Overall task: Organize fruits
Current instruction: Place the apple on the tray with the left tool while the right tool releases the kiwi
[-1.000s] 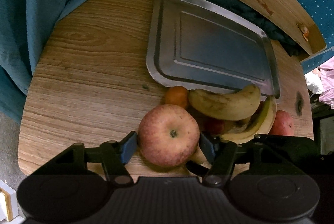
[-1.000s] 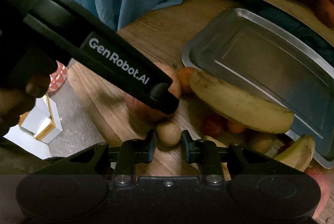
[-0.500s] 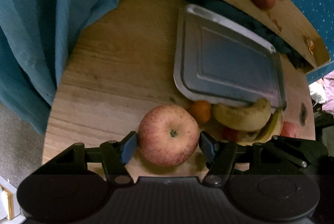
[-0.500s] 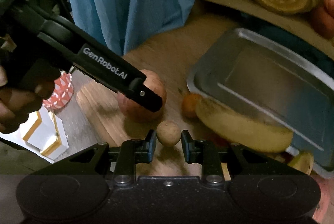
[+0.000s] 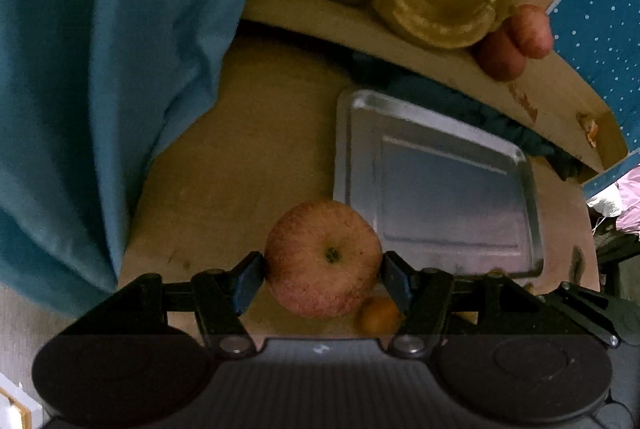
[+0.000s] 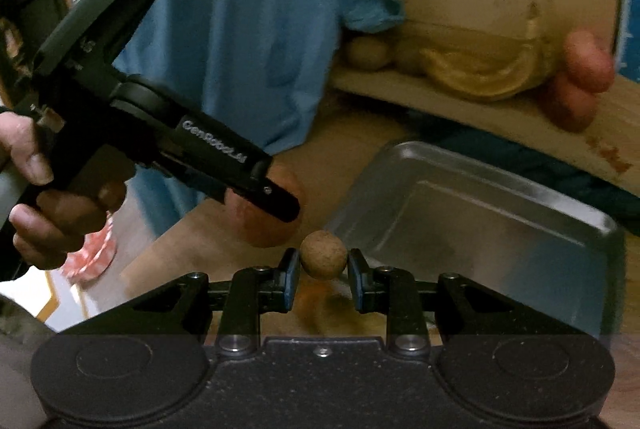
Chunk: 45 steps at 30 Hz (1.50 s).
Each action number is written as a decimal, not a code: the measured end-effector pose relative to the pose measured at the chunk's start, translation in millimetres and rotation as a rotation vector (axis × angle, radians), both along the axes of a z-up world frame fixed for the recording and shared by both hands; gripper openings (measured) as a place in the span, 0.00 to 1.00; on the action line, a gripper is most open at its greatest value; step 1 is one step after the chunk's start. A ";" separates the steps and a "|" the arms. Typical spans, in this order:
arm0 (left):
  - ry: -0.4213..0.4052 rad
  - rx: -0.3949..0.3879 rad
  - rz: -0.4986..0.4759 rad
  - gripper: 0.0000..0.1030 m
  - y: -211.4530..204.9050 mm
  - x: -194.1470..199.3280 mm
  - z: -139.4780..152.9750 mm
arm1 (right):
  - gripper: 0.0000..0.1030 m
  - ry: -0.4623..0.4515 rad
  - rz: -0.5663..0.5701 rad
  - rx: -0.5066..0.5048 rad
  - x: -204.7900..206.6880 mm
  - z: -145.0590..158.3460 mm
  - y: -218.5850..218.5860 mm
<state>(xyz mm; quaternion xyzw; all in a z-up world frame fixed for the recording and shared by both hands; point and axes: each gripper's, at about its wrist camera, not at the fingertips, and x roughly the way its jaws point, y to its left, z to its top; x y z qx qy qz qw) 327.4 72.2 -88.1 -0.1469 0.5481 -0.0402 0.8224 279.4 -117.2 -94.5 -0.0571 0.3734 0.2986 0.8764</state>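
Gripping a red apple point(image 5: 323, 257), the left claw point(image 5: 323, 271) has both blue pads pressed on its sides, centre-bottom of the left wrist view, stem end facing the camera. Small orange fruit point(image 5: 379, 315) sits just below-right of the apple, by the right pad; blurred. Blue cloth point(image 5: 108, 69) fills the left of that frame, wooden worktop point(image 5: 240, 149) in the middle, empty metal tray point(image 5: 436, 189) to the right, past the apple. Shelf point(image 5: 440, 41) at upper right carries brownish fruits and two reddish ones.

Right wrist view: a hand point(image 6: 44, 205) at left holds the left claw's black body, apple partly hidden behind its finger. Right claw point(image 6: 323, 273) at centre-bottom is clamped on a small round brown fruit point(image 6: 323, 253), pads touching both sides. Tray rim lies just right of it.
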 end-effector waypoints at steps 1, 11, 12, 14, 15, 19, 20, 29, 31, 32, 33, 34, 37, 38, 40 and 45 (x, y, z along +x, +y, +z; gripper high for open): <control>-0.004 -0.001 -0.007 0.67 -1.4 6.5 0.4 | 0.27 -0.004 -0.018 -0.001 3.9 -0.3 -2.7; -0.021 0.021 -0.120 0.67 -24.6 62.9 -5.6 | 0.27 -0.025 -0.191 -0.011 59.8 -7.6 -30.5; -0.022 0.021 -0.130 0.67 -27.7 68.8 -6.7 | 0.27 -0.024 -0.204 -0.015 66.0 -9.1 -31.6; -0.021 0.020 -0.152 0.67 -32.2 80.9 -9.2 | 0.27 -0.023 -0.222 -0.023 78.0 -11.2 -34.0; -0.021 0.019 -0.161 0.67 -33.9 85.9 -10.6 | 0.27 -0.021 -0.230 -0.027 83.3 -12.0 -35.9; -0.006 0.019 -0.195 0.67 -43.7 110.0 -18.8 | 0.27 -0.004 -0.262 -0.040 106.2 -19.4 -40.2; -0.003 0.020 -0.201 0.67 -46.1 113.8 -20.7 | 0.27 0.003 -0.269 -0.042 111.9 -21.9 -40.8; 0.019 0.018 -0.255 0.67 -61.5 139.3 -37.0 | 0.27 0.060 -0.295 -0.079 144.8 -39.3 -41.7; 0.011 0.020 -0.261 0.67 -63.7 142.2 -37.1 | 0.27 0.071 -0.293 -0.083 150.1 -43.3 -41.1; 0.008 0.020 -0.261 0.67 -64.3 143.3 -37.1 | 0.27 0.077 -0.292 -0.085 152.1 -45.3 -40.4; 0.006 0.020 -0.263 0.67 -64.7 144.5 -37.0 | 0.27 0.082 -0.291 -0.087 154.1 -47.1 -40.0; 0.005 0.020 -0.265 0.67 -65.2 145.3 -37.1 | 0.27 0.088 -0.289 -0.089 156.0 -48.7 -39.3; 0.007 0.012 -0.261 0.67 -65.1 147.3 -38.3 | 0.27 0.102 -0.283 -0.093 160.1 -52.3 -37.6; 0.008 0.011 -0.260 0.67 -64.8 147.2 -38.3 | 0.27 0.106 -0.282 -0.093 160.9 -53.3 -37.5; 0.010 0.008 -0.256 0.67 -64.4 147.5 -38.8 | 0.27 0.112 -0.280 -0.094 162.0 -55.1 -37.2; 0.011 0.007 -0.250 0.67 -63.7 146.8 -39.2 | 0.27 0.121 -0.282 -0.099 165.1 -57.6 -35.3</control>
